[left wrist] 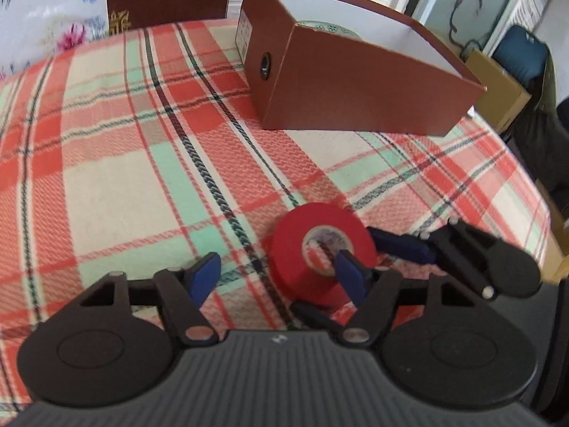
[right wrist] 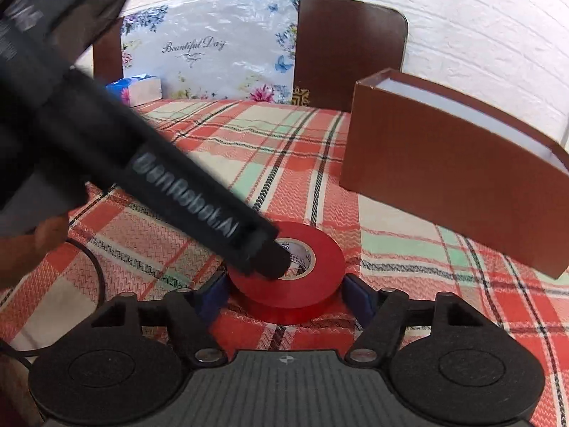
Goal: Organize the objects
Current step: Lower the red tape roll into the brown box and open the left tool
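Observation:
A red roll of tape [left wrist: 316,249] lies flat on the plaid tablecloth; it also shows in the right wrist view [right wrist: 309,281]. My left gripper [left wrist: 277,274] is open, its right fingertip [left wrist: 350,275] over the roll's core hole and its left fingertip [left wrist: 204,274] off to the side. My right gripper [right wrist: 286,295] has its two blue pads on either side of the roll, closed on it; it also shows in the left wrist view [left wrist: 402,245]. A brown open box [left wrist: 341,82] with a green-patterned item [left wrist: 330,28] inside stands behind; the box also shows in the right wrist view [right wrist: 455,170].
The left gripper's black body [right wrist: 142,156] crosses over the roll. A dark brown board [right wrist: 348,49] and a floral sheet [right wrist: 206,46] stand at the back. A tissue box [right wrist: 138,87] sits back left. The table edge [left wrist: 533,192] runs on the right.

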`<state>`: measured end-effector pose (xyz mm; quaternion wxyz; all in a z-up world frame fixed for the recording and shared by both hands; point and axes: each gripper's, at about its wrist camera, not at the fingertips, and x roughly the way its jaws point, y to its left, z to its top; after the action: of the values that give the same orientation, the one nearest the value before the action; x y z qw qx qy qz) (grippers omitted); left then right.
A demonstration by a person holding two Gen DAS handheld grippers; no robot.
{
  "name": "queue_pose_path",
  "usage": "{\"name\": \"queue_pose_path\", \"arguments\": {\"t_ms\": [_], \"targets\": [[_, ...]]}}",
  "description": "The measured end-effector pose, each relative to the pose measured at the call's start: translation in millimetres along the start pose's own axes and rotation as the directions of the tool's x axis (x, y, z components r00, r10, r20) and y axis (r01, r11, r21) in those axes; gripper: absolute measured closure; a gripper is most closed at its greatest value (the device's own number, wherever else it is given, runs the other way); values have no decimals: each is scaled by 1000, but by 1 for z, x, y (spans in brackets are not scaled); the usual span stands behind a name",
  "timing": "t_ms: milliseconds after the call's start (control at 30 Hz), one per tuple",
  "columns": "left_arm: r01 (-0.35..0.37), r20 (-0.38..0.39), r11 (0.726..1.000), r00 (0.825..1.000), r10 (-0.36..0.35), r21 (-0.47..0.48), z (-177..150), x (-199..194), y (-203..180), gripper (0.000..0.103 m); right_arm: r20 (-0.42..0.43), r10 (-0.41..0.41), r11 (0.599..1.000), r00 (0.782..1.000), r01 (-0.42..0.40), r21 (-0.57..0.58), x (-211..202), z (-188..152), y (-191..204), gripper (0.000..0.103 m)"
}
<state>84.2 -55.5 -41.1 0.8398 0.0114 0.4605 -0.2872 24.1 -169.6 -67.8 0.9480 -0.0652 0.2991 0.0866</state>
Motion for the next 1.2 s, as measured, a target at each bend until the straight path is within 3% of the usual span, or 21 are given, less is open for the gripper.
{"name": "queue_pose_path", "arguments": {"t_ms": [33,67,133,200,333,500,700,733,767,833,1000,1067,1200], "targets": [[47,-11,998,999,-47,-29,3,-1,4,66,7,8,1000,1000,-8,8,-1,0,-2,34],[56,-19,997,998,-57,-52,7,-3,4,68,17,13,1000,1000,-13,21,-4,0,-4,34],[21,-2,1000,1000,-21,-18,16,-8,-9,68,66,18,999,998,-21,42,-13,5,-11,34],[2,45,999,999,-4,39,30,-16,-27,68,134,-27,999,991,23,30,-25,10,-17,34],[-2,141,988,990,-20,151,71,-29,-65,68,243,-130,991,961,119,59,-38,32,-47,34],[-9,225,967,973,-50,253,130,-18,-107,68,315,-243,970,918,225,93,-34,58,-97,34],[-51,256,948,966,-32,315,179,33,-136,59,276,-328,942,904,290,169,9,75,-154,34],[-86,265,944,964,-2,319,184,43,-139,47,251,-345,935,905,306,182,21,76,-162,34],[-136,279,938,959,45,319,188,53,-142,41,267,-345,932,900,293,215,28,76,-169,29],[-247,313,918,938,147,311,189,63,-146,33,236,-370,918,899,313,245,40,80,-174,28],[-324,329,900,917,224,291,182,51,-141,19,262,-384,906,885,307,292,35,73,-163,28],[-352,338,894,906,253,276,177,41,-139,18,264,-383,902,885,295,316,29,68,-156,28],[-362,337,903,900,275,231,167,18,-130,14,275,-387,895,880,286,343,8,58,-142,27]]}}
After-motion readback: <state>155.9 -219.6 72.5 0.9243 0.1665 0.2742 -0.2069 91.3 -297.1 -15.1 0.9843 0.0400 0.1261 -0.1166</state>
